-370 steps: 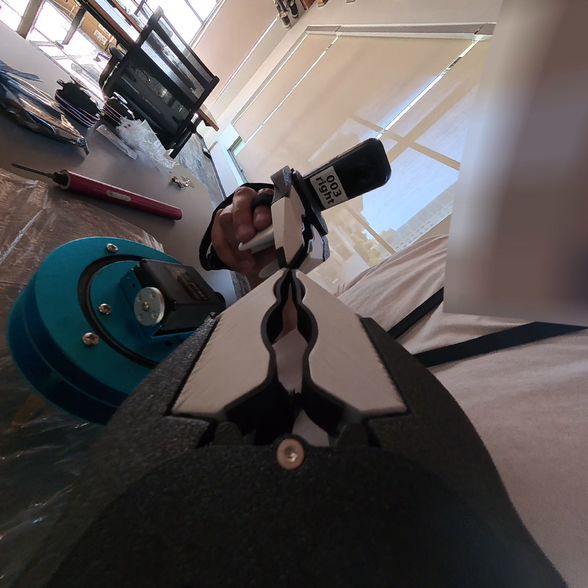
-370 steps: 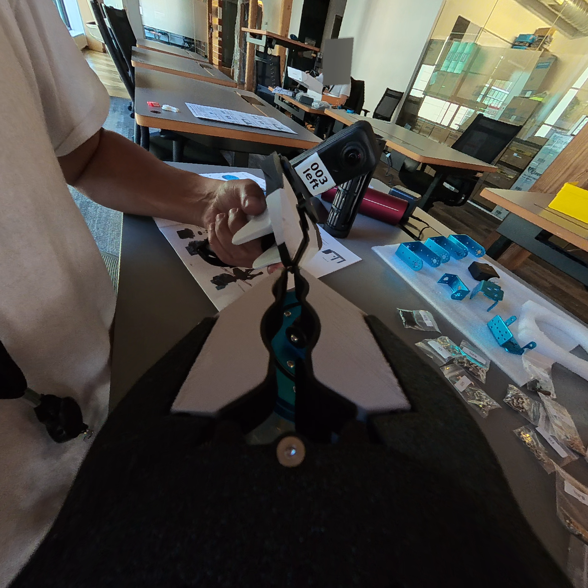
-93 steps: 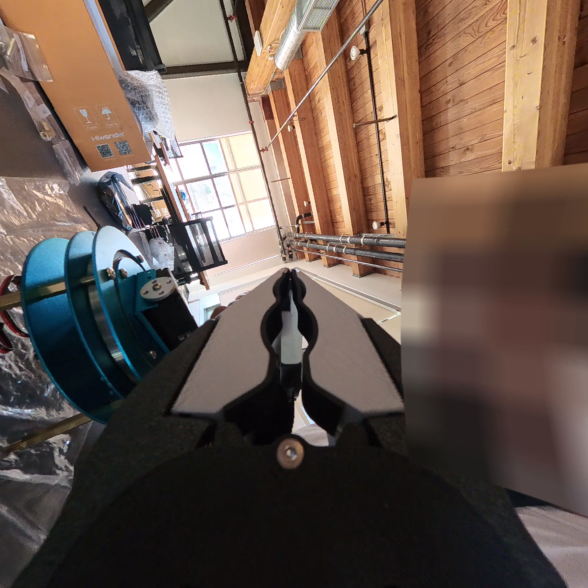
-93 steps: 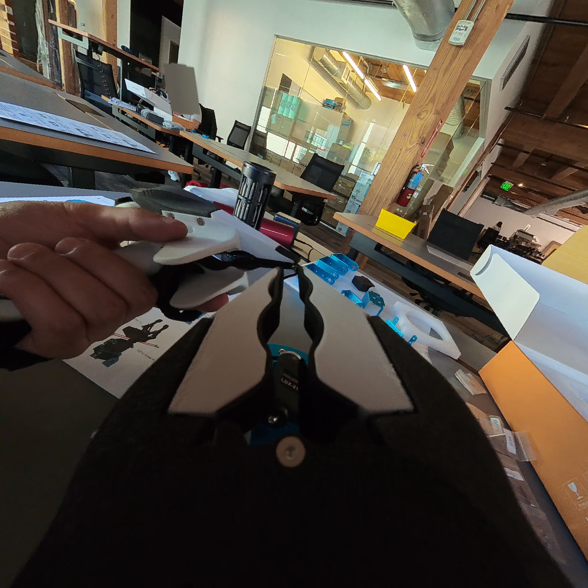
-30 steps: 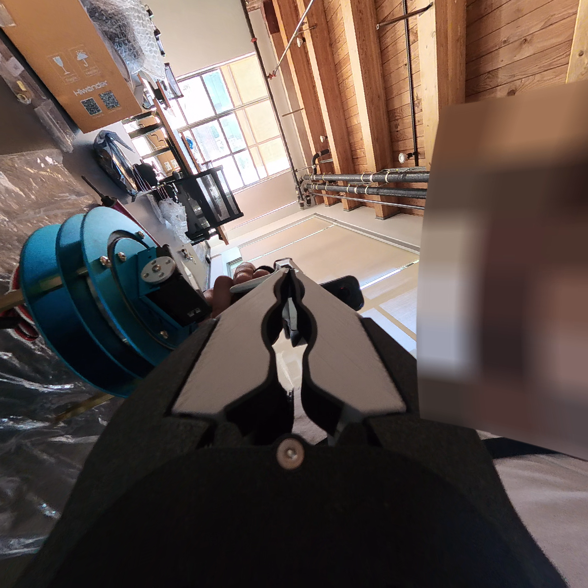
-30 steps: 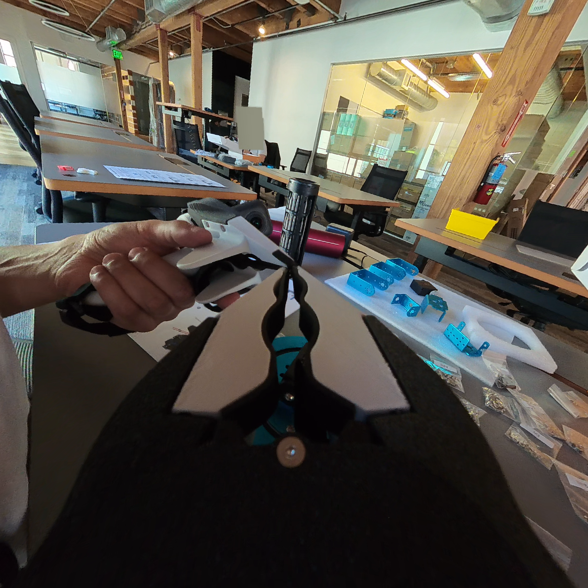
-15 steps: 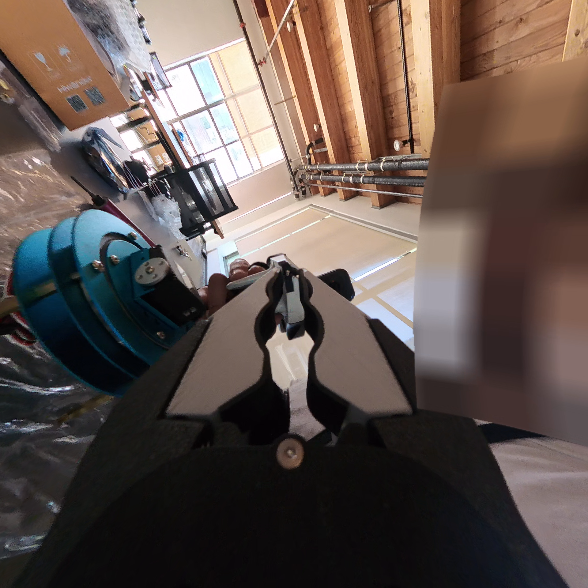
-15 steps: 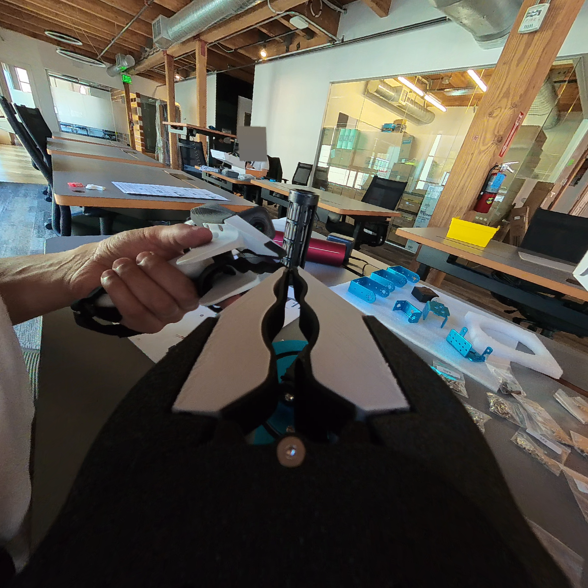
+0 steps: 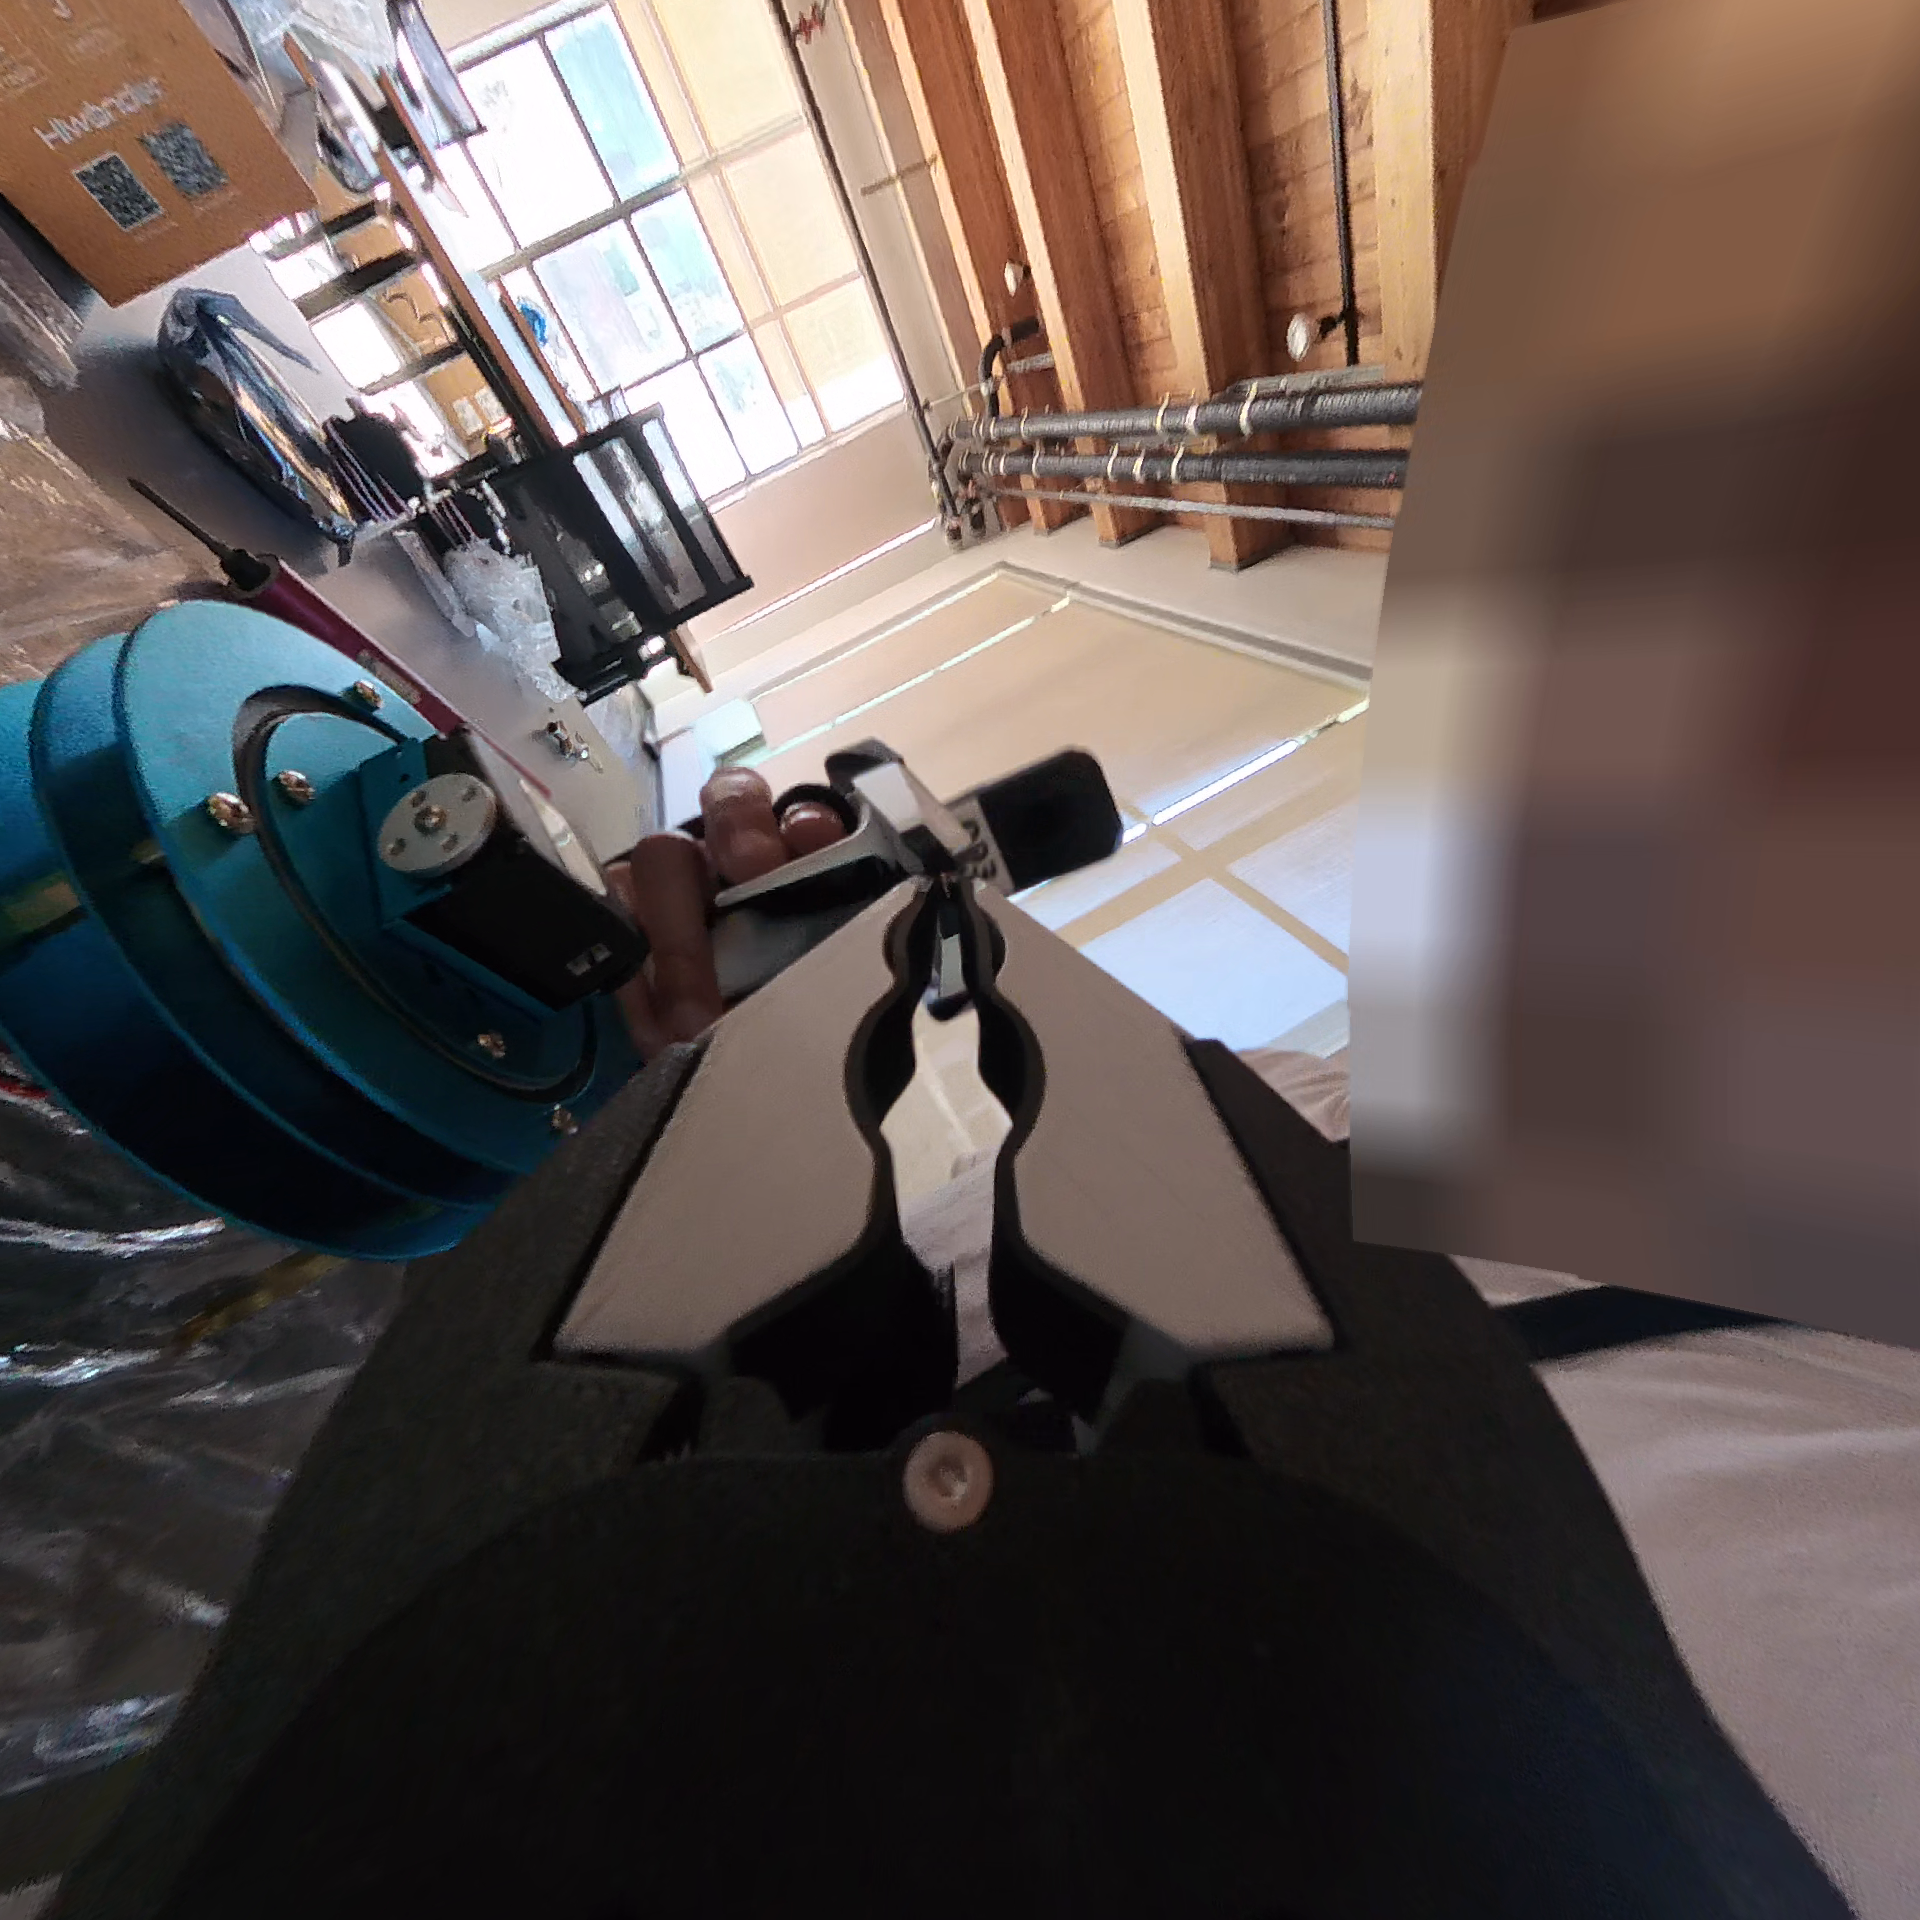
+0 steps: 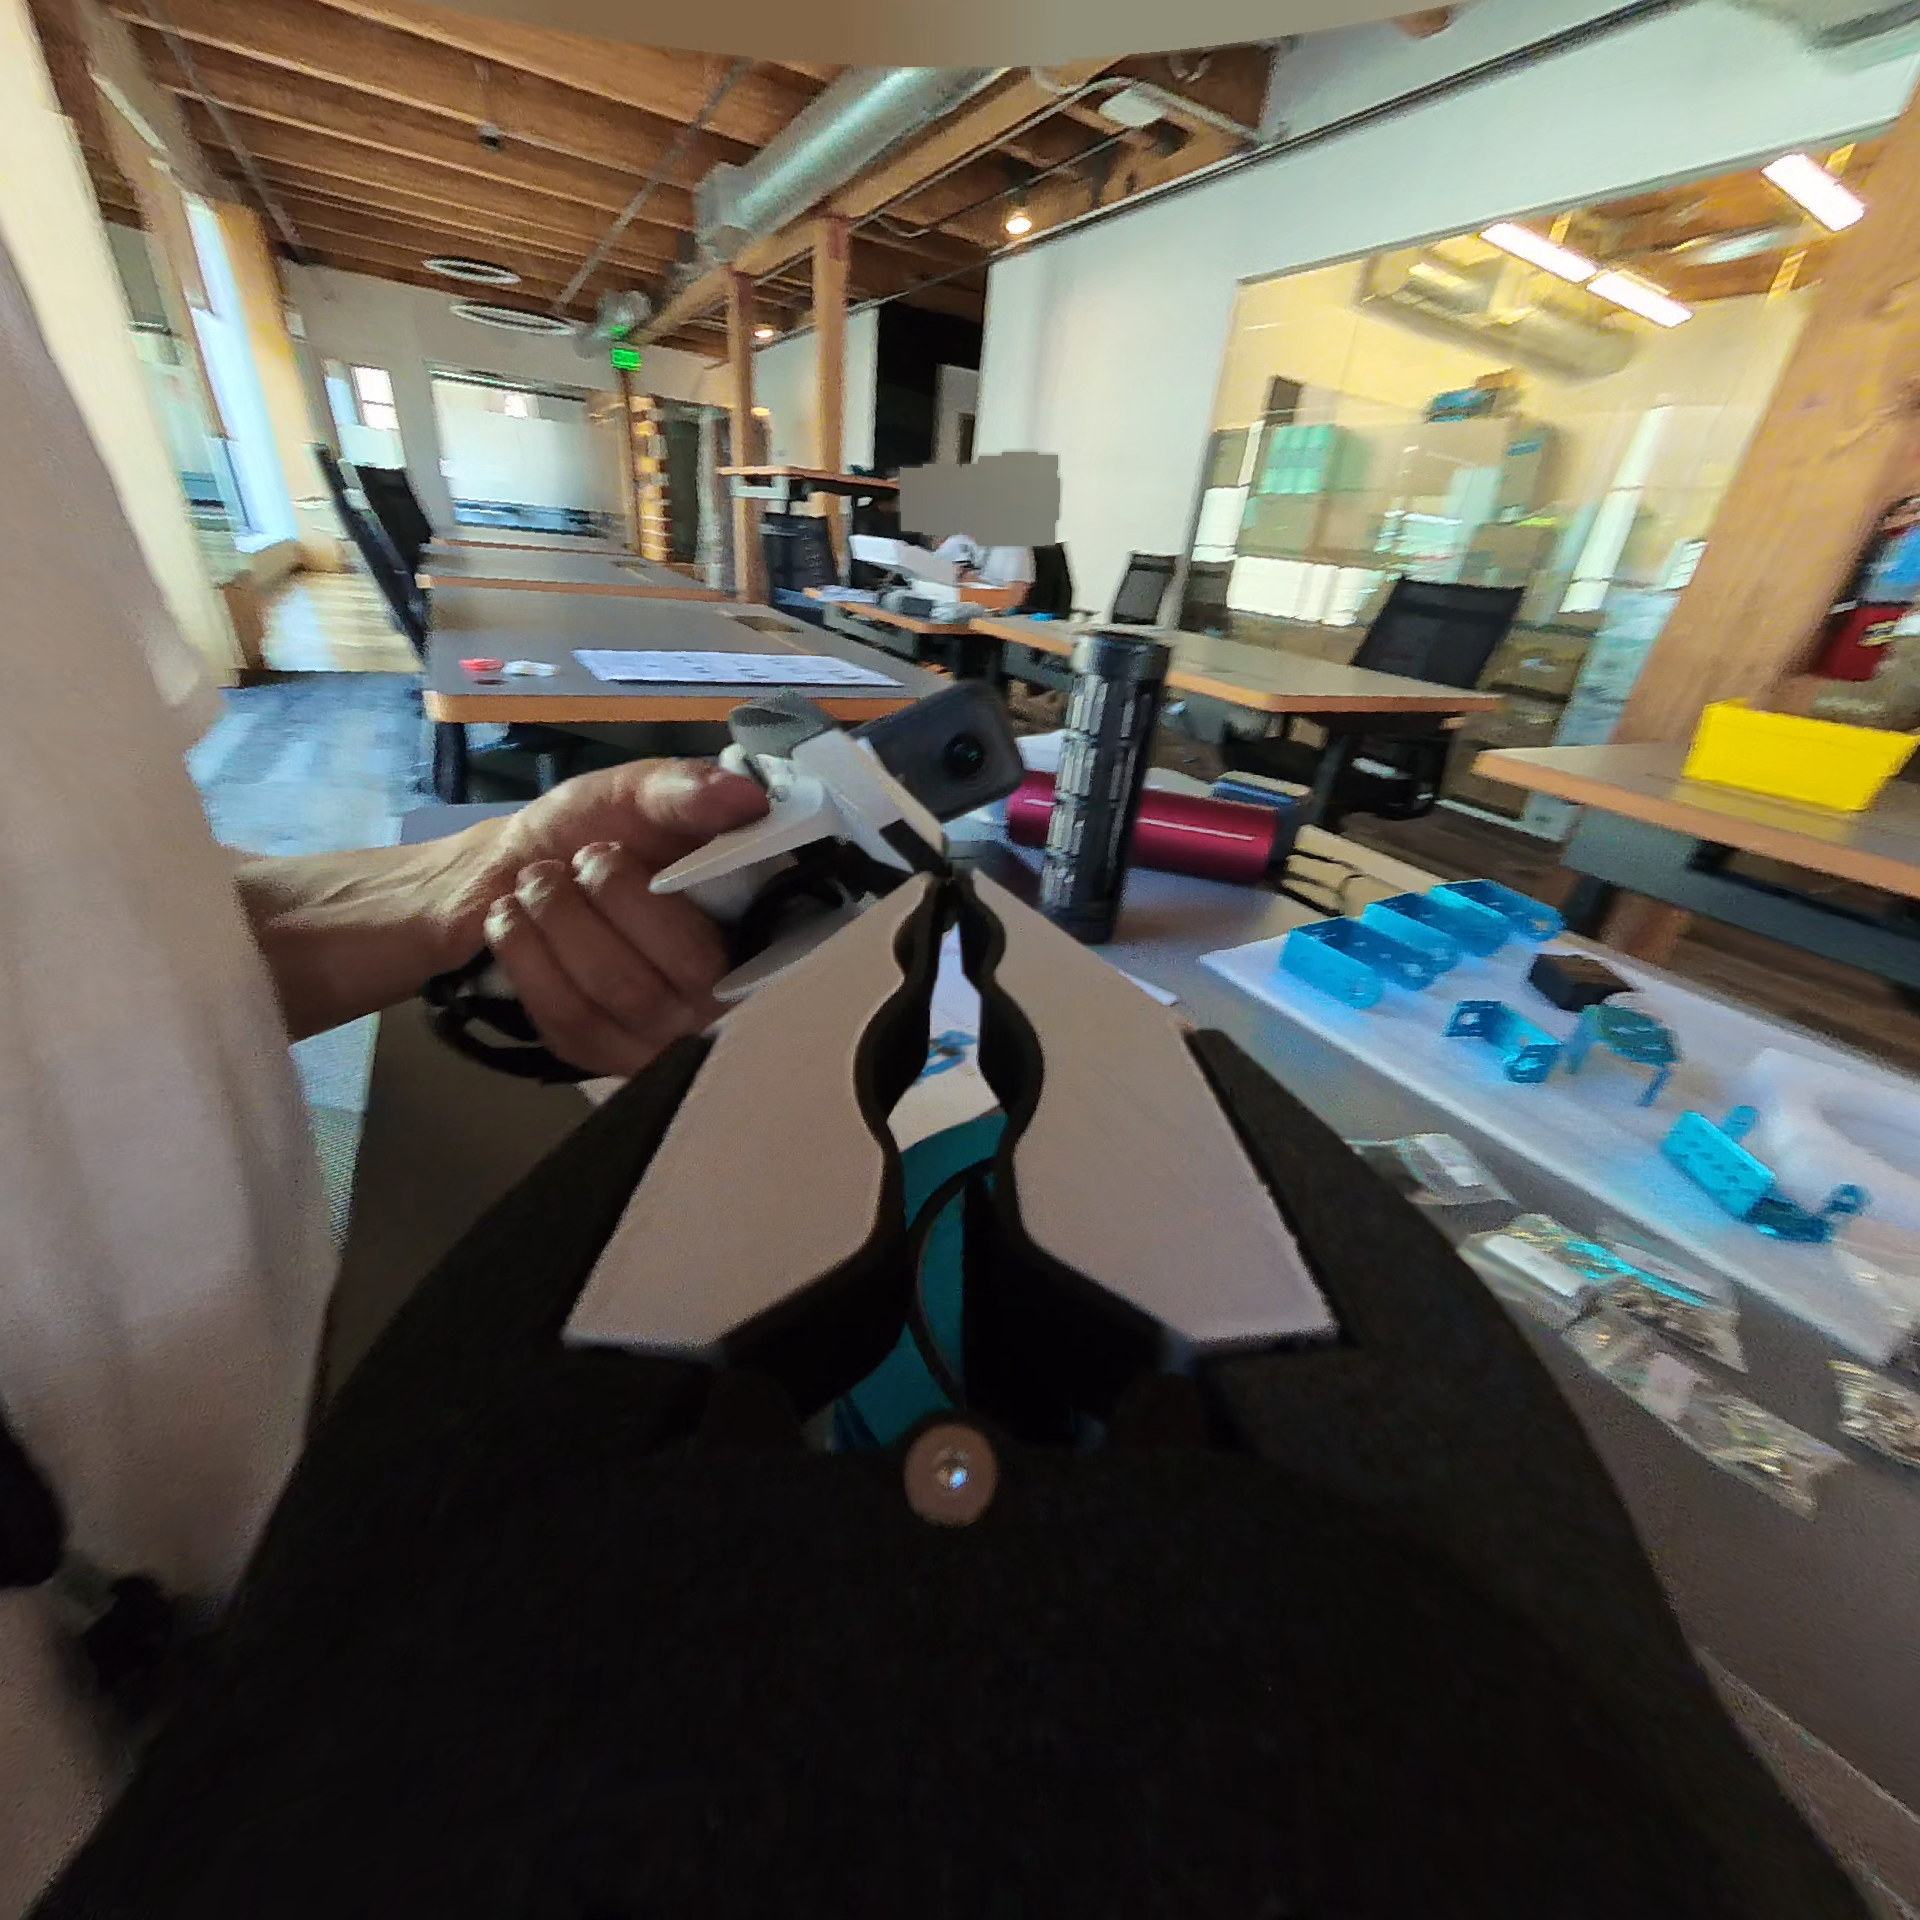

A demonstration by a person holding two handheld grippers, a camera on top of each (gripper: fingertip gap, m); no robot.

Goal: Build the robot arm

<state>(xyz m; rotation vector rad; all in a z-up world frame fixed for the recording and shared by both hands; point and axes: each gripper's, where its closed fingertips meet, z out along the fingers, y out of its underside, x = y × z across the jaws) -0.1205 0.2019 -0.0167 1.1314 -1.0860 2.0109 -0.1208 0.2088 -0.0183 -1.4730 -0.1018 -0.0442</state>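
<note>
two claws meet tip to tip above the table (image 10: 1195, 966); left claw (image 9: 943, 891) has its fingers drawn together with the tips touching, only the scalloped slots open behind them, nothing seen gripped; right claw (image 10: 943, 888) likewise closed to the tips, nothing seen between them; in the left view the right claw's white fingers (image 9: 894, 805) show just beyond the left tips, held by a hand (image 9: 707, 883); in the right view the left claw's white fingers (image 10: 831, 800) show just beyond the right tips, held by a hand (image 10: 582, 914) with a black camera (image 10: 951, 748) mounted on top; whether the opposing tips actually touch cannot be told.

blue disc assembly (image 9: 260, 956) lies just left of the left claw, tilted on crinkled plastic wrap (image 9: 156, 1455), a black servo (image 9: 499, 894) with a silver hub fixed at its centre; through the right claw's slot a blue part (image 10: 935, 1174) shows below, apart from the fingers.

on the table beyond: black ribbed cylinder (image 10: 1107, 790) upright; red cylinder (image 10: 1153, 826) lying behind it; white foam tray (image 10: 1455, 1081) with blue brackets (image 10: 1403, 935); small bags (image 10: 1621, 1299) of hardware near the right edge; cardboard box (image 9: 114, 135) at upper left of the left view.
</note>
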